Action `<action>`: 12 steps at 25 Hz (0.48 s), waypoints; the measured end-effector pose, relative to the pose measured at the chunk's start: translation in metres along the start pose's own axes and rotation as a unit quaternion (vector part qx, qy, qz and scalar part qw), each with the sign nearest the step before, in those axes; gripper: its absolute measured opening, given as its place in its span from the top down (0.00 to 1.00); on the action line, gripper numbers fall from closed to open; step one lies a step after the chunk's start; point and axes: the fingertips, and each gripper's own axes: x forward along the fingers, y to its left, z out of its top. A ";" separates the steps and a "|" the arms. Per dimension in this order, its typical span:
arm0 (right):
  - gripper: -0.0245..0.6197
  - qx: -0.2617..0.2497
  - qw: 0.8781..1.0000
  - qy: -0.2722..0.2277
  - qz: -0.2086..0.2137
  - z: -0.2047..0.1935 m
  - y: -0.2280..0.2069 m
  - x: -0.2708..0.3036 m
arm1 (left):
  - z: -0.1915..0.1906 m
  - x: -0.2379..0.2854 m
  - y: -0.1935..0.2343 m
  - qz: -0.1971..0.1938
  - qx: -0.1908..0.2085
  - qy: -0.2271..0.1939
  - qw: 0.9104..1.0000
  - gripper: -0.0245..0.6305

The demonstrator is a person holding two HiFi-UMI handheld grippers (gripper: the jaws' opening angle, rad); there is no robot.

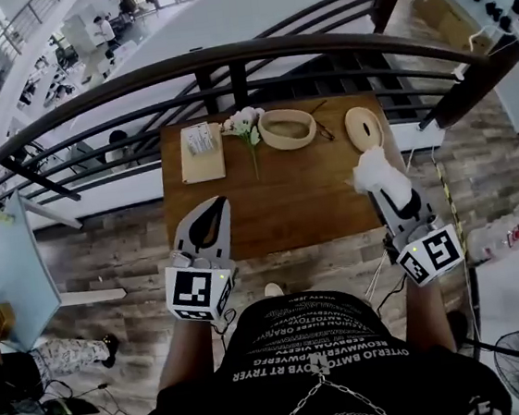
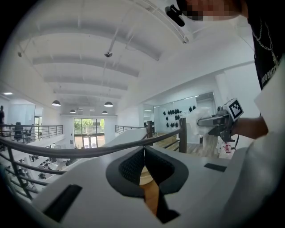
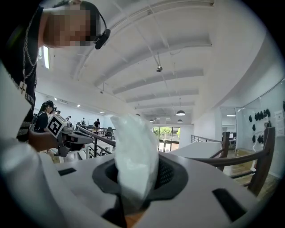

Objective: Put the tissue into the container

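**Tissue in your right gripper, container still empty of it**

Head view: your right gripper (image 1: 386,193) pinches the white tissue (image 1: 374,172) above the table's (image 1: 287,203) right edge. The oval container (image 1: 287,129) sits mid far edge, with a round lid (image 1: 363,128) just right of it and flowers (image 1: 244,124) and a tissue box (image 1: 201,150) to its left. Your left gripper (image 1: 209,208) hangs over the near edge. Left gripper view: its jaws are pressed together with nothing between them. Right gripper view: the jaws clamp the tissue, which stands up above them.
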 end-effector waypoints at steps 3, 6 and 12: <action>0.78 0.007 1.000 0.008 -0.010 -0.005 -0.007 -0.003 | -0.002 0.005 0.002 -0.005 -0.007 0.001 1.000 0.92; 0.78 0.013 1.000 0.007 -0.016 -0.007 -0.014 0.000 | -0.007 0.011 0.006 -0.005 -0.005 0.005 1.000 0.92; 0.78 0.012 1.000 0.016 -0.012 -0.016 -0.040 0.019 | -0.012 0.038 0.008 -0.004 -0.018 0.016 1.000 0.92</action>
